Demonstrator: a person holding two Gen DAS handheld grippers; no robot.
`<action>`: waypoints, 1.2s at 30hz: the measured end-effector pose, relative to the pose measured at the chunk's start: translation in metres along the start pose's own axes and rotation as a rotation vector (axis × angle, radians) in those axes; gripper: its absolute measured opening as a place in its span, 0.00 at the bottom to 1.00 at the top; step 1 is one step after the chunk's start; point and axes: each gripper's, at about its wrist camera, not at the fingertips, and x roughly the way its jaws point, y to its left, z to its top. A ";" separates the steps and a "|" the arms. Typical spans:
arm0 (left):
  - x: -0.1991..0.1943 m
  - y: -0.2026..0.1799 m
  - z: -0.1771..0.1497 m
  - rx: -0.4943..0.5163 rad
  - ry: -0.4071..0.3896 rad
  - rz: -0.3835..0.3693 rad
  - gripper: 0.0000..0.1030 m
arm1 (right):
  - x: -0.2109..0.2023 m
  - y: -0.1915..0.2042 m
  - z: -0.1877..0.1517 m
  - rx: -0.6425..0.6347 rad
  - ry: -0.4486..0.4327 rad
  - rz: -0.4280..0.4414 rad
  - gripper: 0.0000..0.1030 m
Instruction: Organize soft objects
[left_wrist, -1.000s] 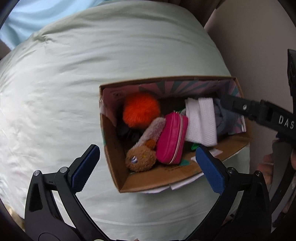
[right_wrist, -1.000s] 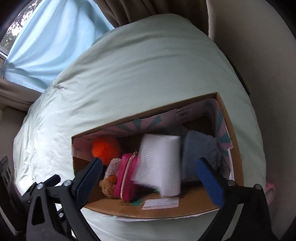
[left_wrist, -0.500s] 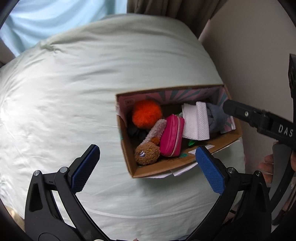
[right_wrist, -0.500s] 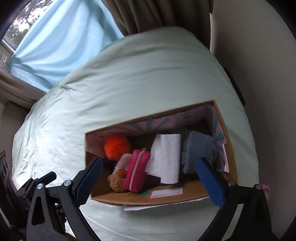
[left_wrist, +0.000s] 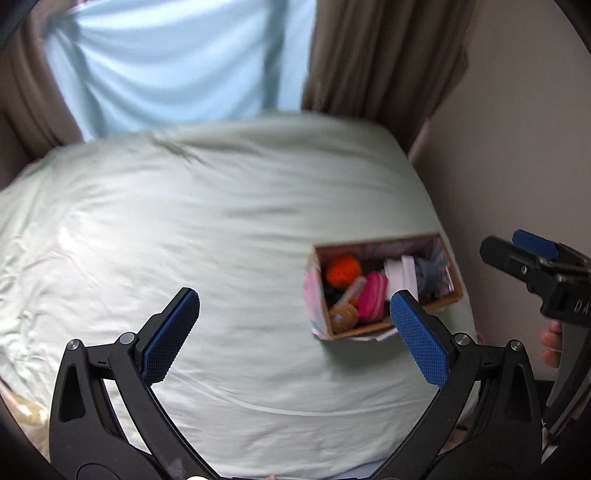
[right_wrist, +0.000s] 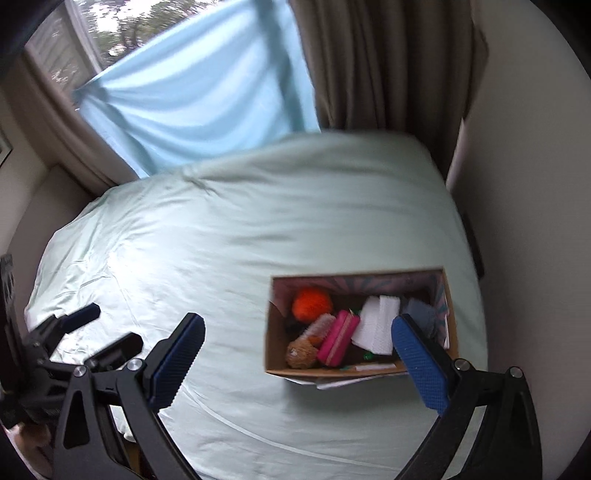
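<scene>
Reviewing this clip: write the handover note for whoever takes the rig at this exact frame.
Left tool: open, empty, above the bed.
Right tool: open, empty, also raised.
Cardboard box sits on the bed near the wall side. Inside: orange pom-pom, brown plush, pink pouch, white cloth, grey cloth.
Done: all visible soft items are boxed.
Left: apparently nothing loose on the bed.

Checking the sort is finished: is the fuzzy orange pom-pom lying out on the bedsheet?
No, the fuzzy orange pom-pom sits inside the cardboard box.
</scene>
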 end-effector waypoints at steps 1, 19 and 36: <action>-0.015 0.008 0.002 -0.005 -0.029 0.009 1.00 | -0.011 0.012 0.000 -0.017 -0.029 0.000 0.98; -0.168 0.078 -0.022 -0.039 -0.411 0.142 1.00 | -0.103 0.113 -0.017 -0.111 -0.322 -0.053 0.98; -0.176 0.069 -0.030 -0.045 -0.497 0.138 1.00 | -0.127 0.113 -0.028 -0.099 -0.410 -0.100 0.98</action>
